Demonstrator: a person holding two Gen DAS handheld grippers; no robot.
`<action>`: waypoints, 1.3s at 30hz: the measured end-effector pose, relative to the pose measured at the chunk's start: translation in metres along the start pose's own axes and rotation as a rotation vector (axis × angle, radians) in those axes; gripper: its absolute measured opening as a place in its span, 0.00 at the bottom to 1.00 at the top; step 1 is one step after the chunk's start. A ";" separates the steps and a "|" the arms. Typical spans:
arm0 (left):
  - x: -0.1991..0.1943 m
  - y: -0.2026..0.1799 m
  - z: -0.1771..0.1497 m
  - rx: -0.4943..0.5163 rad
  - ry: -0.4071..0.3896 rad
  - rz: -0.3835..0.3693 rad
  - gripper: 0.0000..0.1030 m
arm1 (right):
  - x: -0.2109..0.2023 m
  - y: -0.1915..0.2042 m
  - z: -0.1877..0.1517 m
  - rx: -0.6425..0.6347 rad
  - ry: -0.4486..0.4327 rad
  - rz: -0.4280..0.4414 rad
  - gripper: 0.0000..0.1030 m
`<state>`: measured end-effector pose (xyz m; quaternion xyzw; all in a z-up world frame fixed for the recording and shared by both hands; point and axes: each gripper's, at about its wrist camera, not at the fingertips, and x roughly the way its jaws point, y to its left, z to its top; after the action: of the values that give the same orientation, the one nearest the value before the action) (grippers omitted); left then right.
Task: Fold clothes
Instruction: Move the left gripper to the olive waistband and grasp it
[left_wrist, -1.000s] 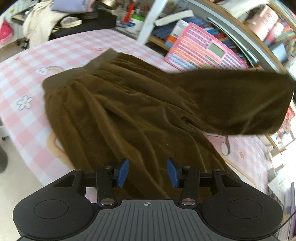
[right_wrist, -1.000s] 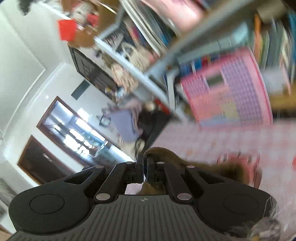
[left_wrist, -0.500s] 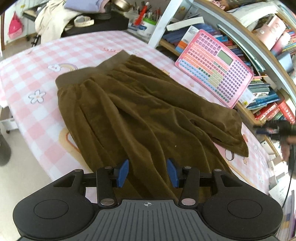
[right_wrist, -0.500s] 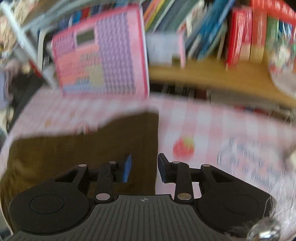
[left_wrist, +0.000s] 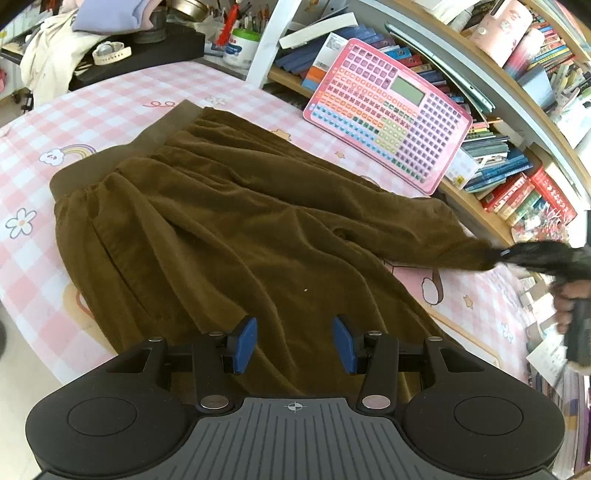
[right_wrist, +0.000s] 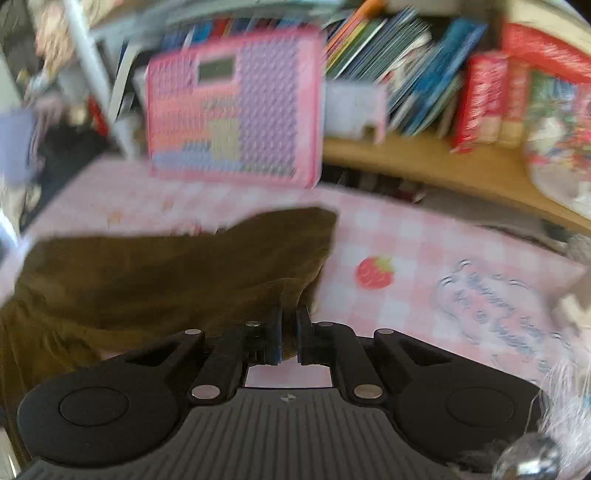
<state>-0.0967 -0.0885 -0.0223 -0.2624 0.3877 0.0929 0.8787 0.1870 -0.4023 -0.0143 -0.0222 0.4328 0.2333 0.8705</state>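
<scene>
My left tool (left_wrist: 294, 341) hovers above the near hem of the brown corduroy skirt (left_wrist: 229, 236), its blue-padded fingers (left_wrist: 245, 341) spread wide apart and gripping nothing. The skirt lies spread on the surface with the pink-and-white checked cloth (left_wrist: 110, 110). Its ribbed olive waistband (left_wrist: 122, 147) is at the far left, and the fabric fans out toward me and to the right in loose folds. A rainbow print (left_wrist: 70, 153) and a white flower print (left_wrist: 21, 221) show on the cloth left of the waistband. Beyond the skirt, a pink plastic toy keyboard with coloured keys (left_wrist: 388, 110) leans against the wooden bookshelf (left_wrist: 469, 206) filled with books.

At the right, the far corner of the skirt is drawn out into a taut point that ends at my right tool (left_wrist: 498, 254), which is blurred in the left view. In the right wrist view, the right tool (right_wrist: 289, 332) is clenched on the skirt's edge (right_wrist: 184, 273), with fabric pinched between the nearly closed fingers. A strawberry print (right_wrist: 375, 272) lies on the cloth just right of the fabric.
</scene>
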 end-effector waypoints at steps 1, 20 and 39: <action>0.000 0.000 0.001 0.001 -0.003 0.000 0.44 | -0.007 -0.004 -0.001 0.017 -0.011 -0.009 0.06; 0.026 0.031 0.103 0.180 -0.128 -0.009 0.44 | -0.017 0.034 -0.050 0.025 0.020 -0.164 0.35; 0.192 0.117 0.231 0.225 0.164 -0.135 0.02 | -0.005 0.192 -0.140 0.165 0.176 -0.394 0.38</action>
<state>0.1373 0.1259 -0.0790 -0.1943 0.4478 -0.0323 0.8722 -0.0012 -0.2665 -0.0663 -0.0554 0.5120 0.0201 0.8569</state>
